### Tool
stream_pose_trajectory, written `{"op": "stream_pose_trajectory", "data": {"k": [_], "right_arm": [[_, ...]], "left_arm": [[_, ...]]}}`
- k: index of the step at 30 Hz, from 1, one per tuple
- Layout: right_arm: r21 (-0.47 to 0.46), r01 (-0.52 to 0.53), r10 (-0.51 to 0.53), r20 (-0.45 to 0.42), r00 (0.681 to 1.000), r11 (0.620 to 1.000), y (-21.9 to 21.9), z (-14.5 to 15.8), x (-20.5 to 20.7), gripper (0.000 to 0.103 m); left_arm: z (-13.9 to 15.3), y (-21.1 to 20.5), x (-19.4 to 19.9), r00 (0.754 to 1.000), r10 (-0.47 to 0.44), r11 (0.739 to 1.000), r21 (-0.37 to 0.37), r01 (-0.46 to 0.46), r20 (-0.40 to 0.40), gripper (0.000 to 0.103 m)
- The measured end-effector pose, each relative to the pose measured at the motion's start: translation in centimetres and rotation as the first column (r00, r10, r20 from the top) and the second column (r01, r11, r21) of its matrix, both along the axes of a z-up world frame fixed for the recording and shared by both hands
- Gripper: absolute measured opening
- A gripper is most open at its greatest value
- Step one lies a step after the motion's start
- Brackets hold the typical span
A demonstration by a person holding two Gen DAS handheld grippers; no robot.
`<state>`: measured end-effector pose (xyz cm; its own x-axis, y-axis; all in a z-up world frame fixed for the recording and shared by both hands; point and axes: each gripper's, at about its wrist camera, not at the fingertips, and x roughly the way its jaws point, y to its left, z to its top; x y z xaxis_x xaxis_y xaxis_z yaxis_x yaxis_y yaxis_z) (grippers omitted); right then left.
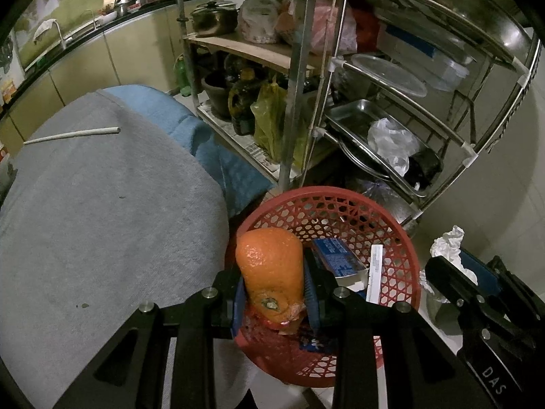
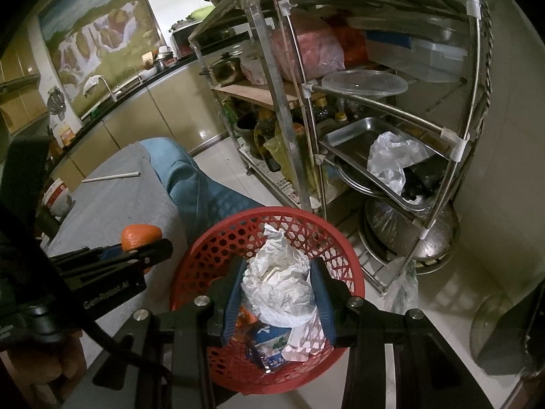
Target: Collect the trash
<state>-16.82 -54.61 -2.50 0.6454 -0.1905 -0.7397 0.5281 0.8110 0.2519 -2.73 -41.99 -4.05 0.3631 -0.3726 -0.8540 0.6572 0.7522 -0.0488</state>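
Observation:
My left gripper (image 1: 274, 277) is shut on an orange peel (image 1: 270, 272) and holds it over the near rim of a red plastic basket (image 1: 405, 238) on the floor. My right gripper (image 2: 277, 289) is shut on a crumpled white paper wad (image 2: 279, 279) and holds it above the same basket (image 2: 204, 255). The basket holds a blue and white carton (image 1: 337, 259), a white strip (image 1: 374, 272) and wrappers (image 2: 272, 344). A white straw (image 1: 73, 134) lies on the grey cloth-covered table (image 1: 102, 221). The left gripper with the peel also shows in the right wrist view (image 2: 143, 238).
A metal shelf rack (image 1: 306, 68) stands behind the basket with pots, bottles, bags and a steel tray (image 1: 361, 116). A blue cloth (image 1: 204, 136) hangs off the table edge. A red and white cup (image 2: 58, 196) stands at the table's far left. Tiled floor lies to the right.

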Motion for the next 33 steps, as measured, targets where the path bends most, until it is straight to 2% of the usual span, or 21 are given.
{"op": "stream_pose_trajectory", "data": {"k": [13,17,18,19,21,26,28,31,33], "right_arm": [[0.0,0.004,-0.004,-0.014,1.0,1.0,-0.4,-0.2,0.3,0.041],[0.002,0.002,-0.002,-0.035,0.999,1.0,-0.7,-0.8,0.8,0.043],[0.002,0.005,-0.005,-0.047,0.999,1.0,-0.9,-1.1,1.0,0.046],[0.011,0.005,-0.004,-0.055,0.998,1.0,-1.1,-1.4,1.2,0.053],[0.016,0.011,-0.01,-0.066,0.998,1.0,-1.3,-1.8,1.4,0.065],[0.005,0.037,-0.037,-0.066,0.997,0.999,-1.6,-1.5,0.7,0.072],[0.003,0.043,-0.043,-0.061,0.997,0.999,-1.3,-1.1,0.2,0.072],[-0.005,0.05,-0.051,-0.059,0.997,0.999,-0.7,-0.6,-1.0,0.073],[-0.01,0.053,-0.053,-0.06,0.997,0.999,-0.3,-0.2,-1.6,0.079]], "left_arm": [[-1.0,-0.3,0.5,1.0,-0.009,1.0,0.02,0.009,-0.003,0.031],[-1.6,-0.6,0.9,1.0,0.0,1.0,0.011,0.0,-0.01,0.035],[-1.7,-0.7,1.0,1.0,0.0,1.0,0.008,0.0,-0.013,0.041],[-1.8,-0.8,0.9,1.0,0.0,1.0,0.009,0.0,-0.012,0.051],[-1.7,-0.7,0.9,1.0,0.002,1.0,0.014,-0.003,0.003,0.064],[-0.8,0.3,0.6,1.0,-0.01,1.0,0.009,0.01,0.029,0.066],[-0.2,1.1,0.2,0.999,-0.003,1.0,-0.001,0.003,0.051,0.071],[0.8,2.4,-0.5,0.996,0.003,1.0,-0.002,-0.002,0.09,0.074],[1.5,3.5,-1.0,0.994,0.011,1.0,-0.006,-0.01,0.106,0.076]]}}
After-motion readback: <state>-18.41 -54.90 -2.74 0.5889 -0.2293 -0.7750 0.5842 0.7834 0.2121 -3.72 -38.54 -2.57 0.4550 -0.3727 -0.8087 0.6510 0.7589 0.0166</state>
